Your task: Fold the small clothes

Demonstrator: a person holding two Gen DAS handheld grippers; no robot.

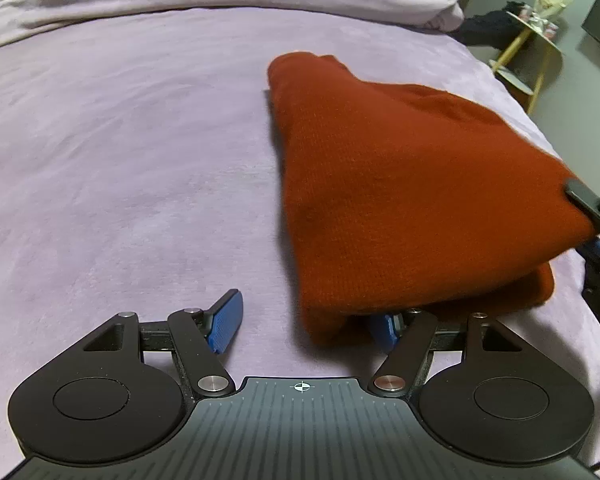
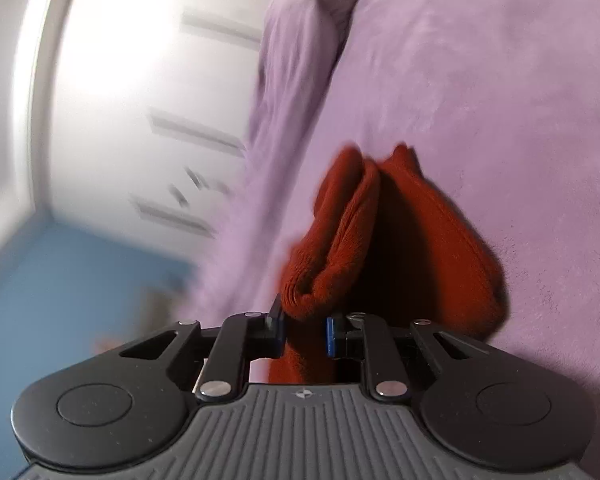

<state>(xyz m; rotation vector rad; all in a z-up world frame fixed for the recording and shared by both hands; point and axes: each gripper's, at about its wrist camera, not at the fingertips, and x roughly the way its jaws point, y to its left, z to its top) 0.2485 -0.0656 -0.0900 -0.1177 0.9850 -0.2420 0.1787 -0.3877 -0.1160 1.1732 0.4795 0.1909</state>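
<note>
Here, your left gripper (image 1: 306,326) stands wide open and empty, low over the lilac bedspread (image 1: 120,168). Just right of it lies the red knit garment (image 1: 400,184), running away from you. Your right gripper (image 2: 306,330) is clamped on its near right edge.

No text, label, brand or number can be read in either view. The only sign is a small round crosshair mark (image 1: 301,387) printed at the front edge of the ribbed grey body of the left gripper, and the same mark (image 2: 303,393) on the ribbed grey body of the right gripper. The things on the small side table (image 1: 540,28) beyond the bed are too small and blurred to read.
</note>
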